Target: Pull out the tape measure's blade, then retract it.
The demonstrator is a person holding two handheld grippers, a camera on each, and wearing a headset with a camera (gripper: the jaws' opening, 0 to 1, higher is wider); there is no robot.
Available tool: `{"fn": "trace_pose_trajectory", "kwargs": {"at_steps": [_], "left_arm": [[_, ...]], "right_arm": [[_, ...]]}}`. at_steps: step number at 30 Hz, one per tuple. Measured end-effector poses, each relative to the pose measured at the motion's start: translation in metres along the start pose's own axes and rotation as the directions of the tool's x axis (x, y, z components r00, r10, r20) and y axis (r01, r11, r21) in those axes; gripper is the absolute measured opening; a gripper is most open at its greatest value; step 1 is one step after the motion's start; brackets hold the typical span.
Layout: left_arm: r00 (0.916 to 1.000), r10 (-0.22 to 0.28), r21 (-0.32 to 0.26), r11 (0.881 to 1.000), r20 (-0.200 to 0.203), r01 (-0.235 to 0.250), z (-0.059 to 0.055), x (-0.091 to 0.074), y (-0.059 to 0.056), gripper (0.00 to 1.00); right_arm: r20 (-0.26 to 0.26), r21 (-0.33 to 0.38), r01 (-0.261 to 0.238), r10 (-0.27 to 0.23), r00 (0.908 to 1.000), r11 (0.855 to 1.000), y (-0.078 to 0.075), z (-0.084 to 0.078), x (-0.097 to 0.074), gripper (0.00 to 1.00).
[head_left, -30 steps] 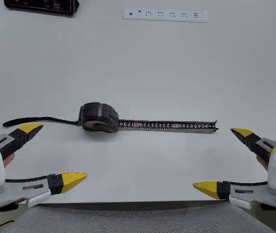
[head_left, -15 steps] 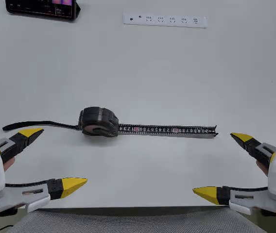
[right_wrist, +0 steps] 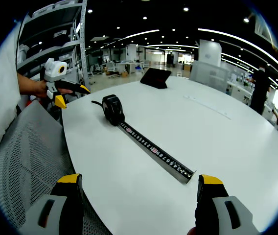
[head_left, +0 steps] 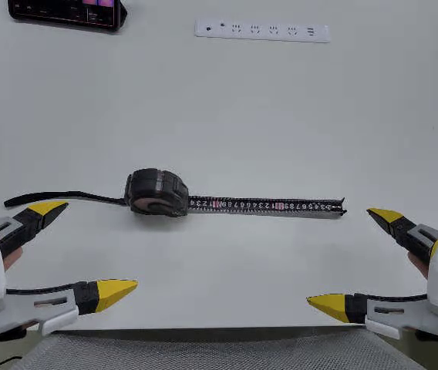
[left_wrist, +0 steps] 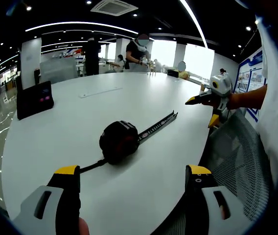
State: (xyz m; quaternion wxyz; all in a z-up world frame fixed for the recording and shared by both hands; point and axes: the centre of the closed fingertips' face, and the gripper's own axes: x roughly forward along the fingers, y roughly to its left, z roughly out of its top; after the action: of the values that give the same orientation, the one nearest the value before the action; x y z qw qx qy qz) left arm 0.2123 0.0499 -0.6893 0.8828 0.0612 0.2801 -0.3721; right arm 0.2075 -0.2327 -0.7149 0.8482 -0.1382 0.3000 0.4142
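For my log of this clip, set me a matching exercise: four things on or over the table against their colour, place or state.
1 tape measure case
2 blade
3 power strip
4 left claw

a white, farthest from the person
b open, holding nothing
c pulled out, lying flat
d black, at the blade's left end

Pairs: 1-d, 2-c, 3-a, 4-b.

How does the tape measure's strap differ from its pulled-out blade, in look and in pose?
The strap is plain black and curves left of the case; the blade bears printed numbers and runs straight to the right. The strap looks narrower than the blade. Both lie flat on the white table, joined to the case.
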Motion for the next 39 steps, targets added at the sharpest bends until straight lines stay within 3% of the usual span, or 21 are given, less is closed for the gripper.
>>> {"fn": "trace_pose_trajectory", "kwargs": {"at_steps": [19, 39], "left_arm": [[1.0000, 0.000, 0.004, 1.000, 0.002, 0.000, 0.003, 0.003, -0.001, 0.86], [1.0000, 0.002, -0.015, 1.000, -0.001, -0.002, 0.011, 0.025, -0.002, 0.87]], "right_arm": [[0.003, -0.006, -0.001, 0.001, 1.0000, 1.000, 0.000, 0.003, 0.000, 0.97], [0.009, -0.012, 0.000, 0.000, 1.0000, 1.000, -0.006, 0.007, 0.002, 0.97]]}}
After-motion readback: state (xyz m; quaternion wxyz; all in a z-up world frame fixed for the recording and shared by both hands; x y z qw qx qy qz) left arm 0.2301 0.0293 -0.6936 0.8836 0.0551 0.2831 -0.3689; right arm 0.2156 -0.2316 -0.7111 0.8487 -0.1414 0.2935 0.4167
